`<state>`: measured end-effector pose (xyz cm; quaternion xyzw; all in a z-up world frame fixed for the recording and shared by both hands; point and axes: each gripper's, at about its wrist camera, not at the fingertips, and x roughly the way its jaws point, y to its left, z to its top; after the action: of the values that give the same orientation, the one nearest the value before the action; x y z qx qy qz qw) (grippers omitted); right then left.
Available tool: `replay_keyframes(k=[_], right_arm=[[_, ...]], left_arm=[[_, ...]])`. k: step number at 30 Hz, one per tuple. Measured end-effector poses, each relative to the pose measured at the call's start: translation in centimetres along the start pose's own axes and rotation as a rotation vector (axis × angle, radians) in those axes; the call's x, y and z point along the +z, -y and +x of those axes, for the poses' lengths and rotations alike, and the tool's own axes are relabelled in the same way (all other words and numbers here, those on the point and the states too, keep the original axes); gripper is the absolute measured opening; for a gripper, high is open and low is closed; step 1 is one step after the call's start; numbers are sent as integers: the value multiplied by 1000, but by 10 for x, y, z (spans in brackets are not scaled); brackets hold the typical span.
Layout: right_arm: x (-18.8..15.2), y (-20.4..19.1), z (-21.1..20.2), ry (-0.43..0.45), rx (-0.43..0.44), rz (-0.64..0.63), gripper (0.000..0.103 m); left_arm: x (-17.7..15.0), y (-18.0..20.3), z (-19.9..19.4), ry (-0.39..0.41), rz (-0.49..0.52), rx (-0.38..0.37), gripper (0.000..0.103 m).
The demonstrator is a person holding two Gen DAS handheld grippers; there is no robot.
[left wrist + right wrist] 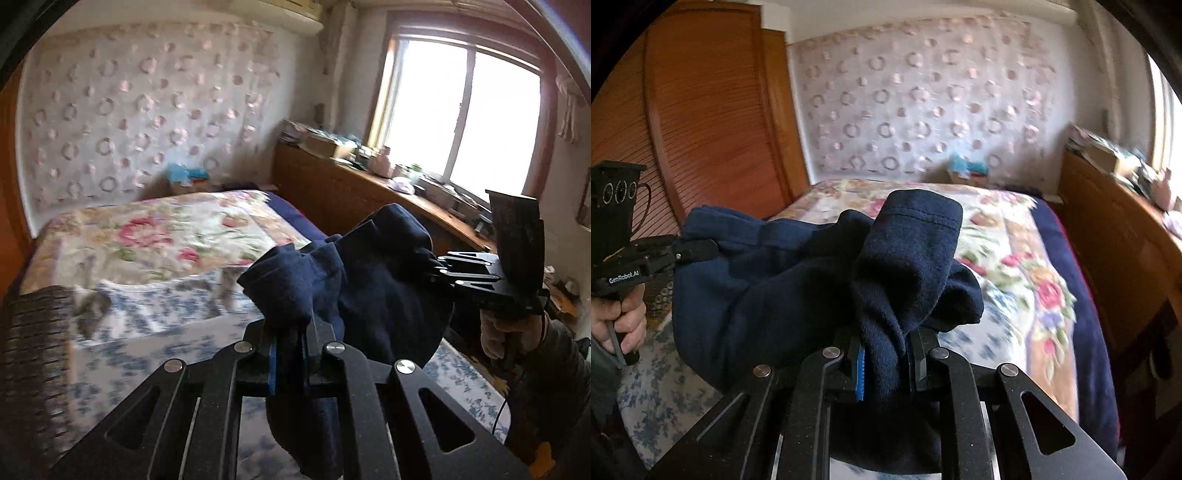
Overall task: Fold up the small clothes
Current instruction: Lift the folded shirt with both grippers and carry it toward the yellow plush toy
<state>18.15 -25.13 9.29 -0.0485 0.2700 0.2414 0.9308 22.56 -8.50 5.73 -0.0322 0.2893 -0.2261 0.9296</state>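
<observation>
A small navy blue garment (pixel 384 291) hangs in the air between both grippers, above the bed. My left gripper (pixel 290 354) is shut on one bunched end of it. My right gripper (pixel 886 363) is shut on the other end, where a hemmed edge (pixel 919 214) stands up above the jaws. In the left wrist view the right gripper (pixel 443 271) shows at the right, gripping the cloth. In the right wrist view the left gripper (pixel 696 251) shows at the left, gripping the cloth (pixel 768 288). The garment sags between them.
A bed with a floral quilt (pixel 159 236) and a blue-patterned sheet (pixel 177 321) lies below. A woven basket (pixel 33 354) stands at the left. A wooden counter (pixel 369 192) with clutter runs under the window. A wooden wardrobe (pixel 701 110) stands left of the bed.
</observation>
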Motion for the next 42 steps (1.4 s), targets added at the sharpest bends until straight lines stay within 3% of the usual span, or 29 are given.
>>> replay_keyframes(k=[10,17,23,28,34,37,39,42], right_arm=[[58,-69,67,18,160,-201,15],[114,-112,131,18,276,-364,15],[144,-163,179,3,349,-537,16],[153,-197,221,-20,403,-659,16],[150,-210,274,-50,401,-671,16],[155,-214,295,-77,392,-617,22],[158,-213,300,-87,355,-572,42],[164,-204,288,-28,286,-508,53]], left_arm=[[-22,-76,-90,101,-61,230,10],[-61,-122,-141,163,-143,387,10],[-104,-163,-156,169,-254,484,10],[-133,-179,-154,132,-303,503,10],[-155,-182,-144,99,-347,534,10],[-170,-188,-146,95,-381,544,10],[-174,-190,-149,91,-392,551,10],[-173,-191,-149,80,-392,573,10]])
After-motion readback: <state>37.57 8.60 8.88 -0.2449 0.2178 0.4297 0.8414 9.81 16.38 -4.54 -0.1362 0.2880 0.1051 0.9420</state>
